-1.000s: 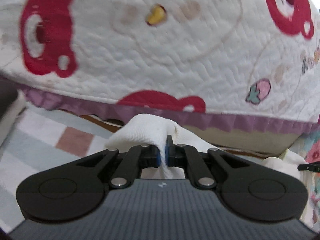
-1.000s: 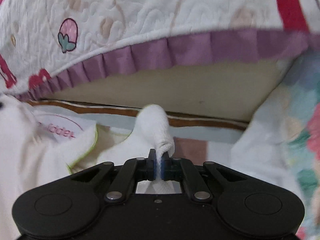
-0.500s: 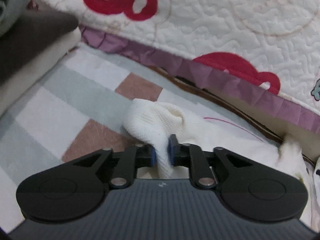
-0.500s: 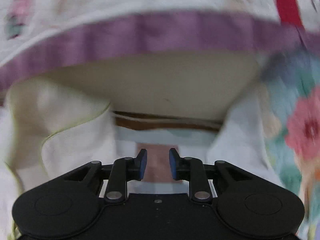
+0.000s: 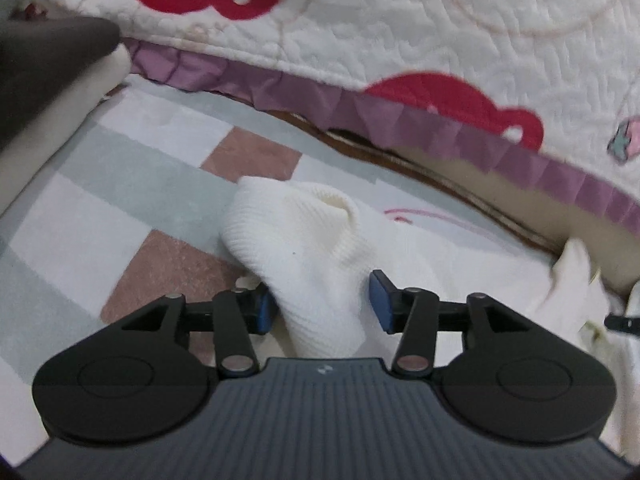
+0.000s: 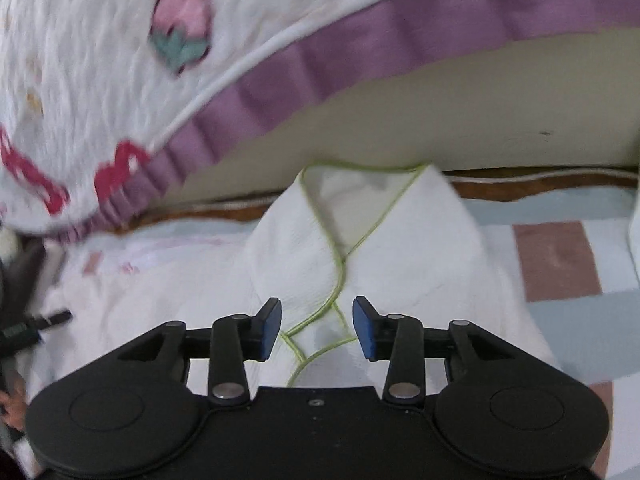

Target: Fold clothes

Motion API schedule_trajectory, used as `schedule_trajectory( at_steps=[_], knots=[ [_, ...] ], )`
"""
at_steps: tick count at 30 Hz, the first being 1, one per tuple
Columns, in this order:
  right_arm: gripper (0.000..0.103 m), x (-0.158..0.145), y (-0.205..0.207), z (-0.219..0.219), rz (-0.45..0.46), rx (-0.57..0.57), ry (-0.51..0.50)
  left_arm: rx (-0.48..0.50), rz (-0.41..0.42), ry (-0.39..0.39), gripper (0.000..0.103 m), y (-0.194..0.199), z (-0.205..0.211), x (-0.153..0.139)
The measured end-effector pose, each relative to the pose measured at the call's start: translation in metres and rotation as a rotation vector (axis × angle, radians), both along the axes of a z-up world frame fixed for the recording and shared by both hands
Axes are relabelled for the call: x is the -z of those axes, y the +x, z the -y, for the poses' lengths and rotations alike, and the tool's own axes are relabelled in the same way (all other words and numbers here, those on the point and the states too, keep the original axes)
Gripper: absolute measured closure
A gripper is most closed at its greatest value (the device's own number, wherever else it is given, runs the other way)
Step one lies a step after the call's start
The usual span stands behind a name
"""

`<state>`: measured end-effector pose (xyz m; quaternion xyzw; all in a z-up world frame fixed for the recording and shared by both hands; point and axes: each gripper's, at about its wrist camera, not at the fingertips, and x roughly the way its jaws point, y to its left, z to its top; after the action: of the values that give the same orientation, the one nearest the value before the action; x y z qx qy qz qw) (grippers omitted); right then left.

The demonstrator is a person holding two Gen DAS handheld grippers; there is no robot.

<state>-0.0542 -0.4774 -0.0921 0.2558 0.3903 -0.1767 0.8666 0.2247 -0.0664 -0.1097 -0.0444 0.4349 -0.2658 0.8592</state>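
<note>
A white knit garment (image 5: 304,240) lies bunched on the checked sheet (image 5: 120,200). My left gripper (image 5: 322,300) is open, its blue pads wide apart, and a hump of the white cloth rises between them without being pinched. In the right wrist view the same white garment (image 6: 400,248) shows a lime-green trimmed edge (image 6: 336,280) folded into a V. My right gripper (image 6: 316,330) stands open just above that trim, holding nothing.
A quilted white blanket with red bears and a purple ruffle (image 5: 400,40) overhangs the far side. Folded dark and cream cloth (image 5: 44,92) is stacked at the left. The other gripper's tip (image 6: 36,320) shows at the left edge of the right wrist view.
Both grippers let go of the white garment: the right one opened half a second ago, the left one just now. The cloth dropped onto the sheet, and both grippers sank closer to it.
</note>
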Motion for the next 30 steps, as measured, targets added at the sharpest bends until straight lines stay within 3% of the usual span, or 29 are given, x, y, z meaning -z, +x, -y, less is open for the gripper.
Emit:
schedule_trajectory(
  at_steps=[2, 4, 6, 7, 8, 9, 10, 13, 15, 17, 19, 21, 22, 23, 26, 30],
  knots=[
    [0.049, 0.006, 0.010, -0.013, -0.071, -0.025, -0.086, 0.021, -0.002, 0.029, 0.052, 0.003, 0.006, 0.003],
    [0.049, 0.014, 0.021, -0.030, -0.178, -0.089, -0.248, 0.026, -0.001, 0.040, 0.050, 0.007, 0.009, 0.004],
    [0.060, 0.025, 0.024, -0.048, -0.276, -0.138, -0.376, 0.039, 0.000, 0.043, 0.048, 0.011, 0.013, 0.005],
    [0.065, 0.029, 0.022, -0.052, -0.285, -0.134, -0.390, 0.049, 0.005, 0.042, 0.048, 0.013, 0.014, 0.005],
    [0.081, 0.030, 0.016, -0.051, -0.258, -0.108, -0.364, 0.062, 0.017, 0.043, 0.051, 0.013, 0.016, 0.006],
    [0.095, 0.029, 0.012, -0.048, -0.235, -0.074, -0.337, 0.079, 0.042, 0.051, 0.080, 0.012, 0.018, 0.003],
    [0.095, 0.025, 0.006, -0.039, -0.184, -0.013, -0.288, 0.098, 0.069, 0.060, 0.090, 0.010, 0.020, 0.000],
    [0.096, 0.008, -0.016, -0.012, 0.037, 0.190, -0.113, 0.119, 0.199, 0.059, 0.090, -0.006, 0.021, -0.021],
    [0.095, 0.004, -0.023, -0.012, 0.110, 0.232, -0.095, 0.093, 0.170, 0.060, 0.089, -0.005, 0.018, -0.019],
    [0.094, 0.017, -0.014, -0.018, 0.051, 0.159, -0.109, 0.067, 0.141, 0.060, 0.084, -0.004, 0.015, -0.017],
    [0.087, 0.030, -0.007, -0.024, 0.006, 0.105, -0.130, 0.042, 0.112, 0.061, 0.081, -0.004, 0.012, -0.015],
    [0.068, 0.027, -0.009, -0.029, 0.044, 0.099, -0.114, 0.016, 0.083, 0.061, 0.071, -0.003, 0.009, -0.013],
    [0.064, 0.024, -0.010, -0.030, 0.074, 0.100, -0.100, 0.003, 0.068, 0.057, 0.066, -0.003, 0.007, -0.013],
    [0.063, 0.020, -0.012, -0.032, 0.104, 0.102, -0.087, -0.009, 0.057, 0.029, 0.057, -0.005, -0.002, -0.014],
    [0.063, 0.005, -0.016, -0.039, 0.171, 0.105, -0.050, -0.032, 0.081, 0.011, 0.055, -0.015, -0.026, -0.024],
    [0.063, -0.014, -0.011, -0.069, 0.190, -0.019, 0.027, -0.015, 0.126, 0.059, 0.048, -0.029, -0.058, -0.035]
  ],
)
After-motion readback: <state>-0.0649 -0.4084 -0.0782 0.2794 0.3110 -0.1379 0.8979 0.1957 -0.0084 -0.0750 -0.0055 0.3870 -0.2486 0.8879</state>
